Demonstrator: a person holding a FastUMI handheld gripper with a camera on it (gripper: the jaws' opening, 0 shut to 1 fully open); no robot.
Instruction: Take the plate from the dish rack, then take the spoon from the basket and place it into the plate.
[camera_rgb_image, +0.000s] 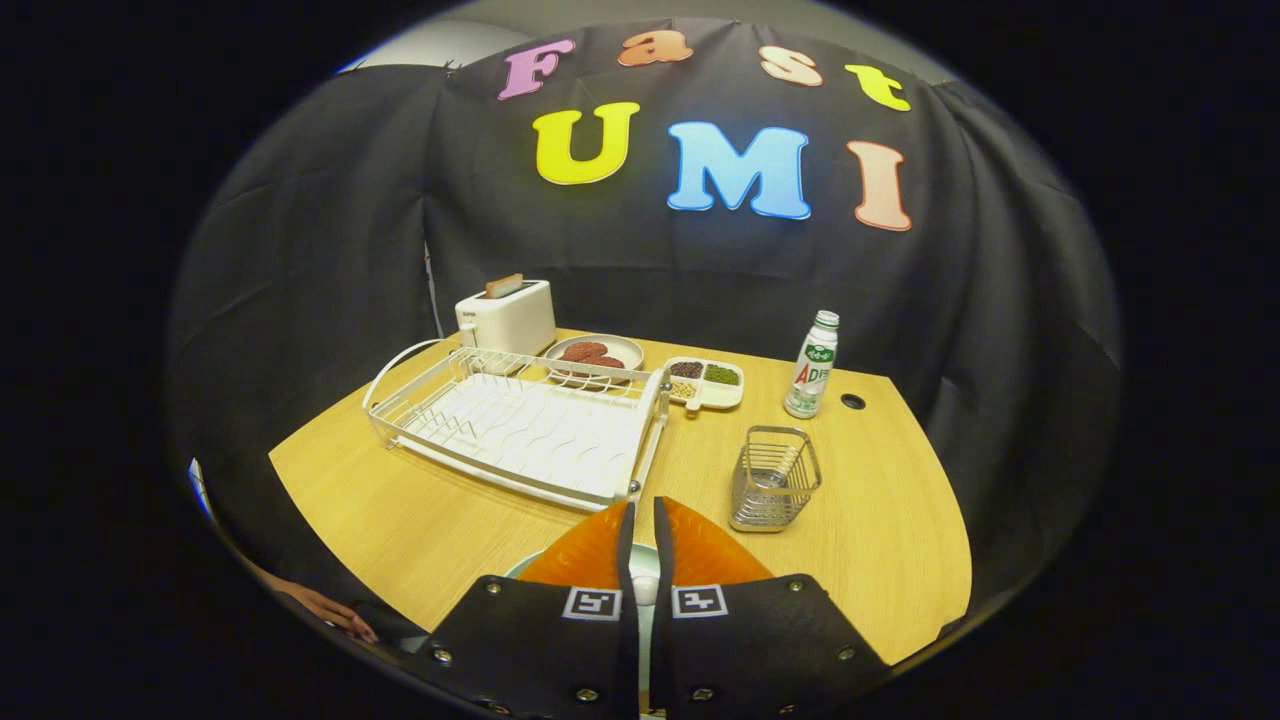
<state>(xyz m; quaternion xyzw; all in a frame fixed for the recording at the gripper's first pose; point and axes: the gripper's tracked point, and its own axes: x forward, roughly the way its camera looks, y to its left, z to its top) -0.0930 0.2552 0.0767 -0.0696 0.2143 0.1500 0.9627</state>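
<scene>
The dish rack (520, 430) is seen empty on the table (880, 540); the basket (772, 478) at its right holds no visible spoon. The plate (530, 566) lies near, under the gripper (640, 545), whose fingers are nearly together on something pale (probably the spoon). Placing seems in hand; release is called for next.

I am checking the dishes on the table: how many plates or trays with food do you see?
2: a round plate with brown pieces behind the dish rack, beside the toaster; a divided tray right of the rack.
</scene>
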